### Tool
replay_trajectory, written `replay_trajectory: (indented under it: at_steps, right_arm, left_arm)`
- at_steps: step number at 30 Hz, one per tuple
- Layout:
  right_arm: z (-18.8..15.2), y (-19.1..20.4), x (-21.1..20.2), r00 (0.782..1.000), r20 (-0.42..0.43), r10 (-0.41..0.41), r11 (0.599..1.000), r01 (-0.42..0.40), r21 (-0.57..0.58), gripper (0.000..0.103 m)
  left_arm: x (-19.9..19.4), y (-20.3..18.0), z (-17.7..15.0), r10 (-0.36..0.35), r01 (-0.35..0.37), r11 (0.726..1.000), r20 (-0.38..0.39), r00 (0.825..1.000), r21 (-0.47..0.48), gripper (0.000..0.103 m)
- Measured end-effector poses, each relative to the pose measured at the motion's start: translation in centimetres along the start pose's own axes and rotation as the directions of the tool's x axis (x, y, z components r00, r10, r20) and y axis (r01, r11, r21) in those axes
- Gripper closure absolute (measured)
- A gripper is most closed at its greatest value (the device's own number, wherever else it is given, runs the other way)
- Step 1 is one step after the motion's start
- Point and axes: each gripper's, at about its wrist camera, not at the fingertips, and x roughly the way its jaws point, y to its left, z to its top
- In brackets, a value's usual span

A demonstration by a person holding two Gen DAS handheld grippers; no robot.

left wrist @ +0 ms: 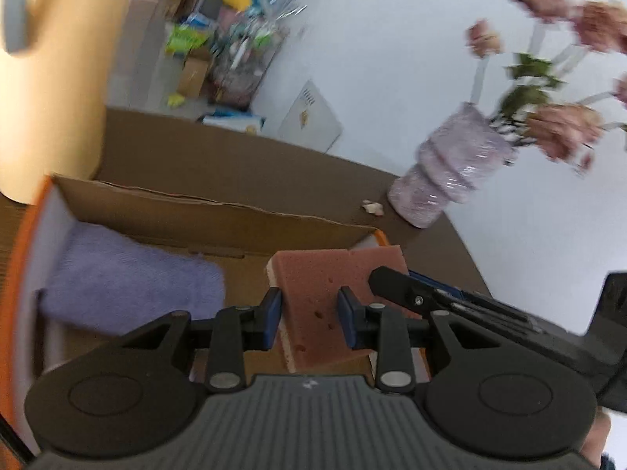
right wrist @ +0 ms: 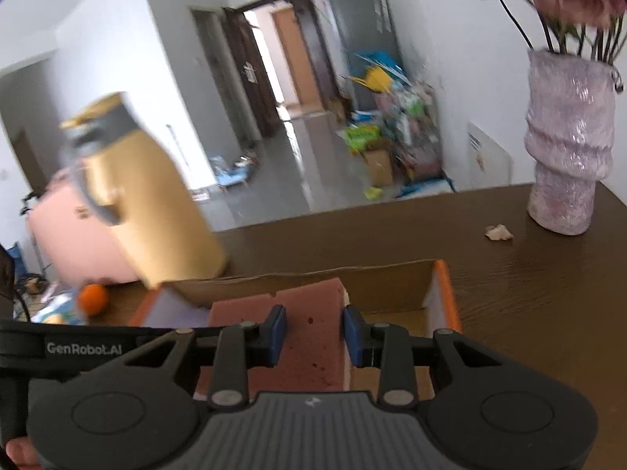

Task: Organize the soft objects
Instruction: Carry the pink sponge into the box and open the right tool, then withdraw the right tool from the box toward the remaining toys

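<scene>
A pink sponge (left wrist: 313, 286) with a pale underside hangs over an orange-edged cardboard box (left wrist: 196, 219), both grippers on it. My left gripper (left wrist: 309, 319) is shut on one end, its blue pads pressing the sides. The right gripper's body (left wrist: 431, 297) comes in from the right at the sponge's far corner. In the right wrist view, my right gripper (right wrist: 313, 335) is shut on the same sponge (right wrist: 309, 313), above the box (right wrist: 352, 286). A purple towel (left wrist: 129, 278) lies in the box's left part. The left gripper's body (right wrist: 78, 348) crosses the lower left.
A lilac vase of pink flowers (left wrist: 454, 180) (right wrist: 568, 156) stands on the brown table (right wrist: 529, 313), a crumpled scrap (right wrist: 498, 232) beside it. A tall tan container (left wrist: 51, 78) (right wrist: 149, 203) stands just behind the box's left end, with an orange (right wrist: 93, 298) near it.
</scene>
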Motion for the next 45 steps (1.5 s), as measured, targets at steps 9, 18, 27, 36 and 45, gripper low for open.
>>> replay_trajectory:
  at_steps: [9, 18, 27, 36, 45]
  right_arm:
    - [-0.2, -1.9, 7.3, 0.966, -0.086, -0.245, 0.964, 0.234, -0.123, 0.076]
    - [-0.1, -1.6, 2.7, 0.976, -0.065, -0.210, 0.967, 0.197, -0.159, 0.065]
    - [-2.1, -1.4, -10.1, 0.988, 0.023, -0.150, 0.970, 0.152, -0.191, 0.040]
    - [-8.5, 1.9, -19.4, 0.996, 0.081, -0.026, 0.974, 0.044, -0.222, 0.027]
    - [-15.4, 4.6, -24.1, 0.992, 0.123, 0.040, 0.967, -0.007, -0.254, 0.020]
  left_arm:
    - [10.4, 0.5, 1.5, 0.119, -0.124, 0.992, -0.133, 0.984, -0.034, 0.078]
    - [6.3, -1.0, 0.4, 0.245, -0.235, 0.961, -0.051, 0.968, 0.149, 0.067]
    - [-9.0, -2.6, -5.4, 0.332, -0.369, 0.884, 0.171, 0.928, 0.287, 0.031]
    - [-20.0, -3.4, -14.0, 0.395, -0.474, 0.844, 0.308, 0.866, 0.252, 0.010]
    - [-24.9, -4.3, -21.4, 0.399, -0.505, 0.833, 0.384, 0.832, 0.227, 0.007]
